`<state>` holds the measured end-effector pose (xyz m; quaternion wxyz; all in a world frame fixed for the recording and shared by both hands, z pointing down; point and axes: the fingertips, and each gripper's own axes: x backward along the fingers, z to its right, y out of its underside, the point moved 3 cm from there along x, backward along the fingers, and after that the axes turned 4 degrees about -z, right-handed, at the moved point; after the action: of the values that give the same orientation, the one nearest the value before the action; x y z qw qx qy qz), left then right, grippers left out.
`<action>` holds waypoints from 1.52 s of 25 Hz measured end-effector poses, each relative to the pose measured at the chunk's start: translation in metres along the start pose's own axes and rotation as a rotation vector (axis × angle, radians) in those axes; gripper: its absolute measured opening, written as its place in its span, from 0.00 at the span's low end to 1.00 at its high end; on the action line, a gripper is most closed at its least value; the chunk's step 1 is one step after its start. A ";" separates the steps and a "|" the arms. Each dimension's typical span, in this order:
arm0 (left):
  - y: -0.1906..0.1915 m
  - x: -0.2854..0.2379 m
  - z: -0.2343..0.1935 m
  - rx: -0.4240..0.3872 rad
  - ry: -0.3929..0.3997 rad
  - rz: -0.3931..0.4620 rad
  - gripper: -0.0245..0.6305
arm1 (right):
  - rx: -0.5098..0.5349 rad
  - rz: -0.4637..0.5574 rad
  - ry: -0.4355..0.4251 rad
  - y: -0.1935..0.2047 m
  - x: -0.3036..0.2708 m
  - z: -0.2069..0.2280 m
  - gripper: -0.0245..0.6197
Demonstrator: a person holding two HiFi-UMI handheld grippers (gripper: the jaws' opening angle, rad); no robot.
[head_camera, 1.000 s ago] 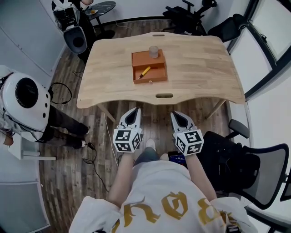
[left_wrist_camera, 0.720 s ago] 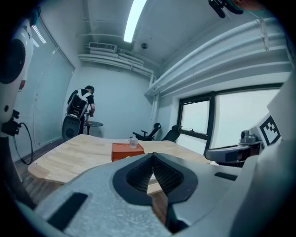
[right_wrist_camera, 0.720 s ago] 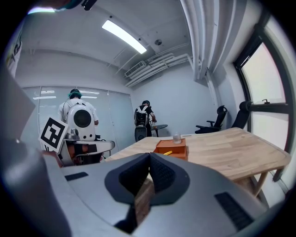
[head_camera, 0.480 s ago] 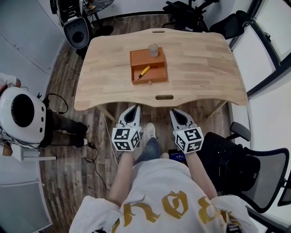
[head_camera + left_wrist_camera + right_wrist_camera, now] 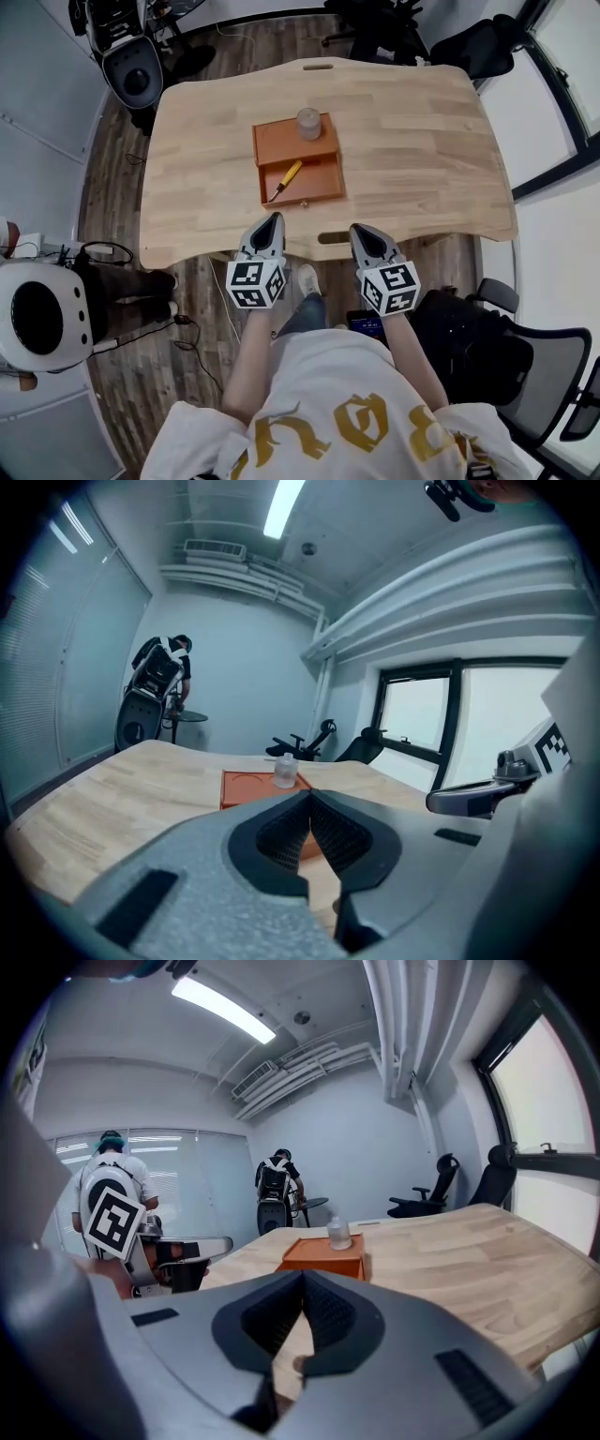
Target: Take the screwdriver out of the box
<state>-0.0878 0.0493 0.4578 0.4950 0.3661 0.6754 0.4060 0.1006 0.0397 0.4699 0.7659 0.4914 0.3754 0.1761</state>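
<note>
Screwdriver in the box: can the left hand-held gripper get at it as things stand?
Probably yes. The screwdriver lies uncovered in the open box, with nothing between it and the left hand-held gripper; its shut jaws must open first.

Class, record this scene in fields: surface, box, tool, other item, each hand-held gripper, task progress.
Surface: wooden table
Box: orange, mid-table, near half open
Screwdriver: yellow handle, lying slantwise in the open half
Jar: small, clear, upright on the box's far half
Left hand-held gripper: shut, empty, at the table's near edge
Right hand-held gripper: shut, empty, at the table's near edge
Progress: screwdriver not yet touched
</note>
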 end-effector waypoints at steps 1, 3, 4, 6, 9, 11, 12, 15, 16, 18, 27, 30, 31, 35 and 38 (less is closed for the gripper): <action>-0.004 -0.014 -0.009 0.002 0.003 -0.010 0.05 | -0.007 -0.009 0.007 -0.004 -0.013 0.006 0.05; -0.011 -0.041 -0.028 0.004 0.008 -0.032 0.05 | -0.025 -0.024 0.021 -0.013 -0.040 0.019 0.05; -0.015 -0.053 -0.038 0.006 0.011 -0.041 0.05 | -0.033 -0.030 0.028 -0.018 -0.053 0.025 0.05; -0.023 -0.076 -0.055 0.014 0.017 -0.054 0.05 | -0.045 -0.041 0.037 -0.028 -0.077 0.034 0.05; -0.030 -0.103 -0.076 0.027 0.029 -0.073 0.05 | -0.051 -0.062 0.044 -0.039 -0.109 0.043 0.05; -0.030 -0.117 -0.085 0.031 0.045 -0.094 0.05 | -0.054 -0.079 0.048 -0.042 -0.128 0.046 0.05; -0.030 -0.123 -0.088 0.031 0.055 -0.108 0.05 | -0.054 -0.088 0.050 -0.043 -0.136 0.047 0.05; -0.029 -0.136 -0.093 -0.001 0.097 -0.143 0.05 | -0.049 -0.108 0.055 -0.046 -0.157 0.049 0.05; -0.028 -0.140 -0.094 -0.020 0.109 -0.153 0.05 | -0.048 -0.114 0.059 -0.047 -0.164 0.050 0.05; -0.026 -0.148 -0.098 -0.047 0.126 -0.171 0.05 | -0.055 -0.124 0.071 -0.046 -0.174 0.051 0.05; -0.024 -0.163 -0.104 -0.102 0.163 -0.191 0.05 | -0.069 -0.118 0.122 -0.042 -0.175 0.052 0.05; -0.031 -0.163 -0.102 -0.141 0.161 -0.182 0.05 | -0.062 -0.098 0.136 -0.046 -0.167 0.052 0.05; -0.031 -0.164 -0.099 -0.146 0.164 -0.184 0.05 | -0.059 -0.096 0.143 -0.046 -0.163 0.053 0.05; -0.028 -0.161 -0.091 -0.131 0.181 -0.203 0.05 | -0.053 -0.088 0.155 -0.045 -0.152 0.054 0.05; -0.028 -0.160 -0.089 -0.130 0.178 -0.214 0.05 | -0.050 -0.080 0.147 -0.047 -0.150 0.054 0.05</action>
<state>-0.1381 -0.1216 0.5081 0.4964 0.2220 0.7239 0.4247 0.0380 -0.1113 0.5014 0.7546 0.4425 0.4456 0.1903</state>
